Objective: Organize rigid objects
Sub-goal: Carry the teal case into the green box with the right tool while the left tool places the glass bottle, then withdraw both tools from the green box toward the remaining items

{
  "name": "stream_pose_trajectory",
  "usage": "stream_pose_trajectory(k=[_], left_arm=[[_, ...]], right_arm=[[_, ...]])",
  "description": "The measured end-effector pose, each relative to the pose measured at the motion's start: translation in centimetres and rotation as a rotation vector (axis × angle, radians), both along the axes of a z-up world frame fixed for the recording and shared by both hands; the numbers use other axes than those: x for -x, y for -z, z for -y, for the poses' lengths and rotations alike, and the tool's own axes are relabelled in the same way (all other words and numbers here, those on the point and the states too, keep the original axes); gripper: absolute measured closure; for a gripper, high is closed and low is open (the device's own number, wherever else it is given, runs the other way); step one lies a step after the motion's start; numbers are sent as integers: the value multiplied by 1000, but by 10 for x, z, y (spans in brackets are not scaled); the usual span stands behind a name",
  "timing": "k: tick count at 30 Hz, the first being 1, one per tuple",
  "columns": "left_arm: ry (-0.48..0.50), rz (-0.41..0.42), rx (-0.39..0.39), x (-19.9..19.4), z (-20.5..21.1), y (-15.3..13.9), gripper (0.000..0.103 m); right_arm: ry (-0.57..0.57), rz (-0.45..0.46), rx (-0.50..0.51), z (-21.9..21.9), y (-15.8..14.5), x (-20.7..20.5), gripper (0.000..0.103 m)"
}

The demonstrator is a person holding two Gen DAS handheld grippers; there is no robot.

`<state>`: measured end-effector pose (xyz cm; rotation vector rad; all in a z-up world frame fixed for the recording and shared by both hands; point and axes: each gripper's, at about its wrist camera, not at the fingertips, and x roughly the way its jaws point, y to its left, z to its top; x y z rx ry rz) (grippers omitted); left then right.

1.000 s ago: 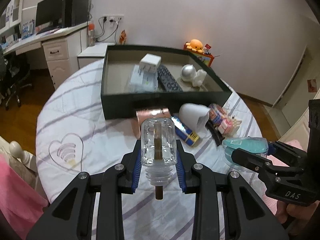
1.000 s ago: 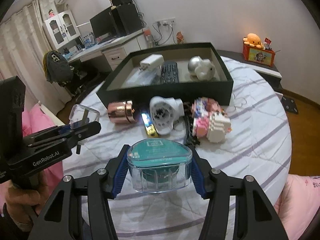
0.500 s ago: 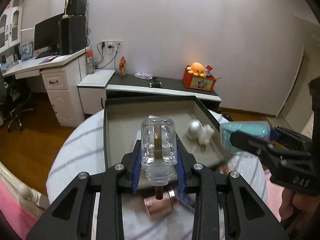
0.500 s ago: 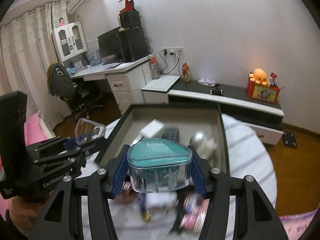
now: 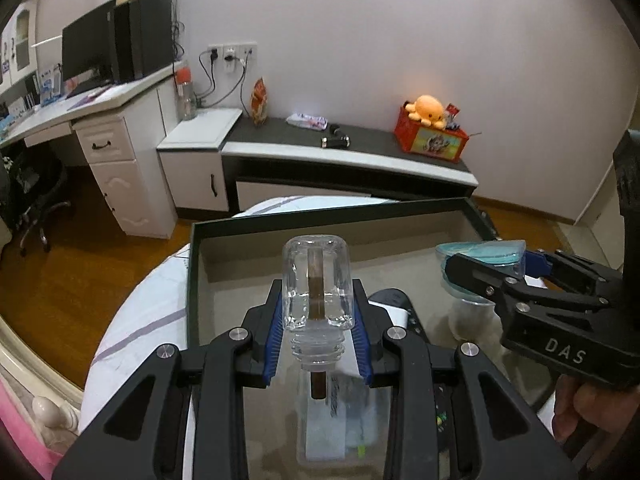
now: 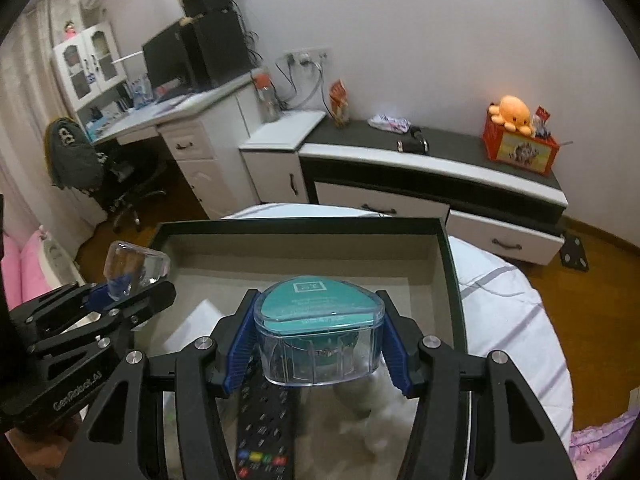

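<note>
Left gripper [image 5: 318,336] clamps a clear glass bottle [image 5: 317,286], right gripper [image 6: 318,346] a teal-lidded case [image 6: 318,334]; both hang above the open storage box [image 6: 304,228], ready for dropping in.

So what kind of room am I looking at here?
Most likely a bedroom or home study: a white desk with a monitor, an office chair, and a low cabinet holding an orange plush octopus.

Clear glass bottle [image 5: 318,288], neck down, brown stick inside, sits clamped above the dark box [image 5: 192,280]. Teal-lidded clear case [image 6: 318,334] sits clamped level over the same box.
</note>
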<state>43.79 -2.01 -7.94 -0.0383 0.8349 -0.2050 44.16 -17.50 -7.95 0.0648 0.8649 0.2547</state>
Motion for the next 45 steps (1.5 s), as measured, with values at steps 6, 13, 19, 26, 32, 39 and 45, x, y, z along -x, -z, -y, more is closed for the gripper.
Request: stream_pose_trajectory(k=[6,13,19,26,32,39,45], left_arm=[[-21,-57,-22,-14,4,13,62],[-46,18,-24,8,-4,-7,6],[-71,77,28,50,-18,-33,0],[-101,150,64,117,-30,-57,0],[-113,176,79,166,-33,-64,0],[-118,185,81,218,-32,-64,0],[-122,204,45,257,-30,-60,0]], right_arm=[[22,-63,19,2,19,-19,45],[19,-24,3,4,3,-5,18],[44,33,-41,11,-18,27,0],[55,114,-72,17,-54,87,0],[74,186,-77,20,-76,151,0],[88,257,-88,23,-87,224,0],[101,254,-95,29,-72,266,0]])
